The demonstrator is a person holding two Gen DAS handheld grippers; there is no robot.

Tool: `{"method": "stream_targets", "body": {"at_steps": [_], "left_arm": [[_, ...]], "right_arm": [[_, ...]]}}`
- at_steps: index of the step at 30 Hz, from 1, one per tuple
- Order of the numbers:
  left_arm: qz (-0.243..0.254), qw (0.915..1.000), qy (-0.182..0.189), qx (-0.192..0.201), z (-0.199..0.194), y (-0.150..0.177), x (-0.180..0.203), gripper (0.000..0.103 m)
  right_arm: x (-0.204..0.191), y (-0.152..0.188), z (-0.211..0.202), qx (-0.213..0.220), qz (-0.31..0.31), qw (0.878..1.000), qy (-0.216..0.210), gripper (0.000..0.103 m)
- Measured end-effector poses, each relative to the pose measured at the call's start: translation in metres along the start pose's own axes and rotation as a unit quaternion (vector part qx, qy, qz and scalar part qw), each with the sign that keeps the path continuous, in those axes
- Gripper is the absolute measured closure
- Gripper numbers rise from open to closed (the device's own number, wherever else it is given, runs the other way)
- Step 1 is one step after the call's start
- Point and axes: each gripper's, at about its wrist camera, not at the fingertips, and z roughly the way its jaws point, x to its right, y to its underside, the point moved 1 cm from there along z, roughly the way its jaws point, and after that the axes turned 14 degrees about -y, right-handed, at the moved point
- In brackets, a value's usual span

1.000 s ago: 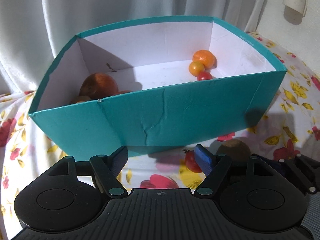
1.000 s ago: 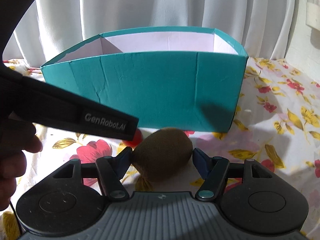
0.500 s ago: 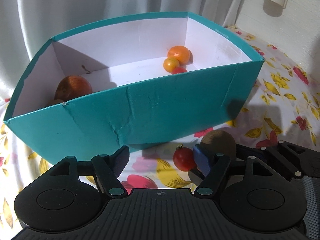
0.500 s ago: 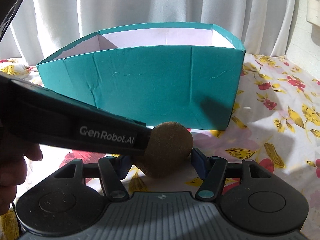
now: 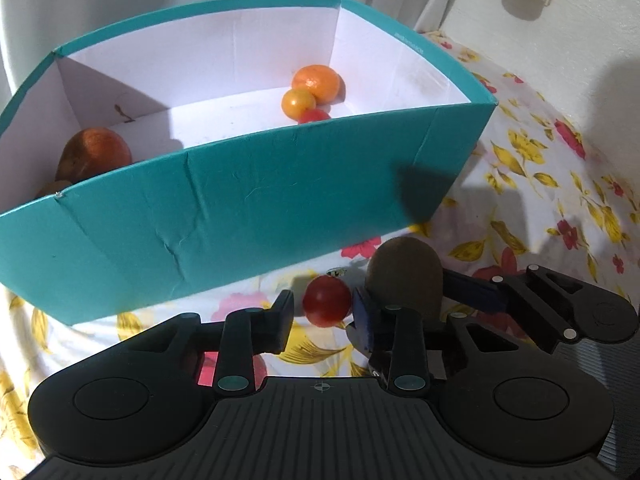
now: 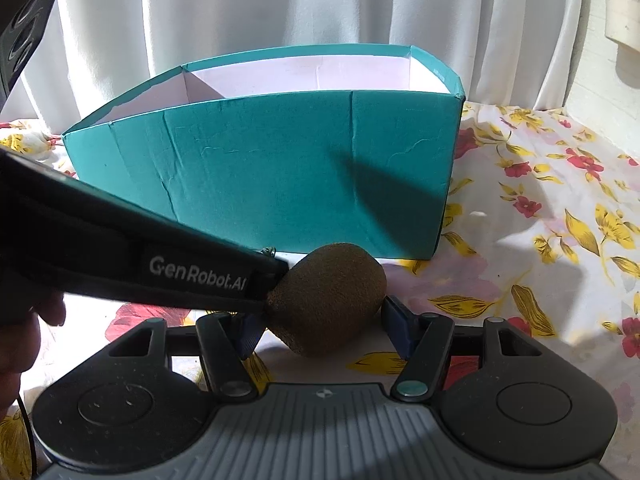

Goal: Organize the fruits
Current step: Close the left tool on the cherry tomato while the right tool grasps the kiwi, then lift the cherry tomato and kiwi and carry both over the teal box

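Note:
A teal box [image 5: 248, 220] with a white inside holds an orange [image 5: 316, 82], a small yellow-orange fruit [image 5: 298, 103], a red tomato [image 5: 314, 116] and a brown-red fruit [image 5: 94, 152] at its left end. My left gripper [image 5: 322, 312] is open, with a red cherry tomato [image 5: 327, 305] on the cloth between its fingers, close to the right finger. My right gripper [image 6: 320, 320] is shut on a brown kiwi [image 6: 326, 300], which also shows in the left wrist view [image 5: 406, 272], in front of the box [image 6: 280, 176].
A floral tablecloth [image 6: 560, 220] covers the surface. White curtains [image 6: 280, 8] hang behind the box. The left gripper's body [image 6: 120, 256] crosses the left of the right wrist view, touching the kiwi's left side. A wall [image 5: 580, 60] stands at the right.
My left gripper has moved forward and down, so the cherry tomato now lies between its fingers. My right gripper has closed on the kiwi and lifted it slightly.

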Motion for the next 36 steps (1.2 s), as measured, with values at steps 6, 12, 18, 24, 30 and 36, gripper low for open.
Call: {"method": "stream_targets", "body": {"at_steps": [6, 12, 18, 24, 30, 36], "left_arm": [[-0.009, 1.0, 0.003, 0.0, 0.0, -0.002, -0.005, 0.074], [-0.013, 0.9999, 0.001, 0.002, 0.002, -0.005, -0.008, 0.075], [-0.02, 0.9998, 0.0, 0.008, -0.005, -0.006, -0.011, 0.075], [-0.033, 0.9992, -0.006, 0.02, -0.022, -0.006, -0.024, 0.075], [-0.043, 0.9982, -0.019, 0.037, -0.048, -0.006, -0.034, 0.075], [-0.067, 0.9945, -0.055, 0.058, -0.079, -0.014, -0.044, 0.075]], "right_arm": [[-0.001, 0.0, 0.002, -0.003, -0.006, 1.0, 0.0, 0.041], [-0.003, -0.003, 0.007, -0.007, -0.024, 1.0, 0.009, 0.04], [-0.003, -0.004, 0.011, 0.001, -0.034, 0.999, 0.011, 0.041], [-0.001, -0.003, 0.008, 0.001, -0.024, 1.0, 0.013, 0.043], [0.001, -0.003, -0.008, -0.002, -0.013, 1.0, 0.025, 0.043], [-0.008, -0.013, -0.044, 0.031, -0.037, 0.998, 0.026, 0.043]]}}
